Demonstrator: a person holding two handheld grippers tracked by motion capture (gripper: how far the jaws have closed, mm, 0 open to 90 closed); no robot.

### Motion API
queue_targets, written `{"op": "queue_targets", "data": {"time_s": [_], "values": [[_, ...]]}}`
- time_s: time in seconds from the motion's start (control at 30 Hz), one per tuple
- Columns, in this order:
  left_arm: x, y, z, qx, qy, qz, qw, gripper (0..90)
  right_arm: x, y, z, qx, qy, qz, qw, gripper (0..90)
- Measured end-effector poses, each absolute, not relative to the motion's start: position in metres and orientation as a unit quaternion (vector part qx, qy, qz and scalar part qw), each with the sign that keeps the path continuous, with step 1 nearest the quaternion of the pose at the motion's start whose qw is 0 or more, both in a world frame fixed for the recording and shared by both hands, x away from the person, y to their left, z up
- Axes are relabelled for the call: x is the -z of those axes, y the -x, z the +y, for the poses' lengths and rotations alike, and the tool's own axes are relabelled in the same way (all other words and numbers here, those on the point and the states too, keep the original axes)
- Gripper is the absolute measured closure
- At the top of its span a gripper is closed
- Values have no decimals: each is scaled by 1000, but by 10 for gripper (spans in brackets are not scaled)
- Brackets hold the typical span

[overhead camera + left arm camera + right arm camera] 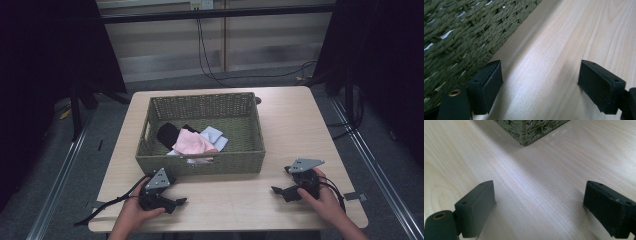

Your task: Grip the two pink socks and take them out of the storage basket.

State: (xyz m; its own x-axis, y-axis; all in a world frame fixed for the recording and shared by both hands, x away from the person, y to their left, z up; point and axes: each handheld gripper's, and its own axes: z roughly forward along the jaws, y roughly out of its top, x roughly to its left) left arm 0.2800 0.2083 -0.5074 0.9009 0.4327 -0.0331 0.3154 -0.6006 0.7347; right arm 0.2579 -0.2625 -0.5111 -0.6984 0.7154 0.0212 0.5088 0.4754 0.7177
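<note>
A green woven basket (200,162) stands in the middle of the wooden table (295,120). Inside it lie a pink cloth (192,142), a black cloth (167,133) and a pale blue cloth (212,135). My left gripper (181,201) rests on the table just in front of the basket's near left corner, open, with bare wood between its jaws. In the left gripper view the basket's wall (454,37) runs along the left. My right gripper (275,190) sits on the table at the near right, open and holding nothing. The basket's corner (531,130) shows ahead of it.
Bare table top stretches between the two grippers and to the right of the basket. Cables (210,70) hang down and trail over the floor behind the table. Dark frame posts (75,100) stand to the left and right of the table.
</note>
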Motion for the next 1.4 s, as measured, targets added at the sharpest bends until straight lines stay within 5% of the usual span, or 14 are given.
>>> {"op": "queue_targets", "data": {"time_s": [0.4, 1.4], "values": [[484, -284, 194, -18, -933, 219, 284, 204, 511, -258, -263, -363, -361, 847, 142, 97], [372, -309, 192, 23, -940, 221, 261, 356, 511, -258, -263, -363, -362, 847, 142, 96]]}}
